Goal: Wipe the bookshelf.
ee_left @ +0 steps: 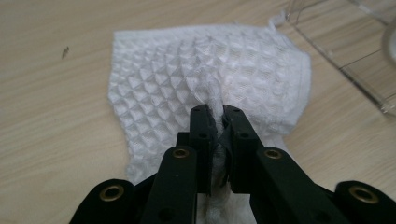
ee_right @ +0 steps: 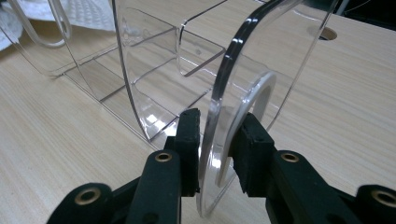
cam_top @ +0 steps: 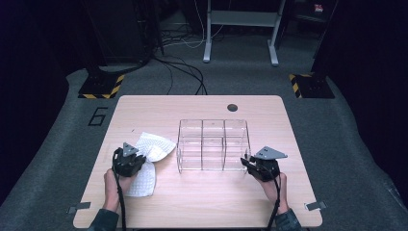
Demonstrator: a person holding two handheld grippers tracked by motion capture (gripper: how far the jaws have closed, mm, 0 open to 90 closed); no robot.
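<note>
Left gripper view shows your left gripper pinching the soft, light cloth; your right gripper brackets the stiff, slippery organizer's end wall, near the desk's right edge.

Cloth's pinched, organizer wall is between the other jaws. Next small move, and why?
Probably lift the white waffle-weave cloth slightly and carry it toward the clear plastic compartment organizer. The left hand-held gripper is shut on a pinched fold of cloth, most of which lies on the wooden table. The right hand-held gripper straddles the organizer's end wall, seemingly to steady it.
</note>
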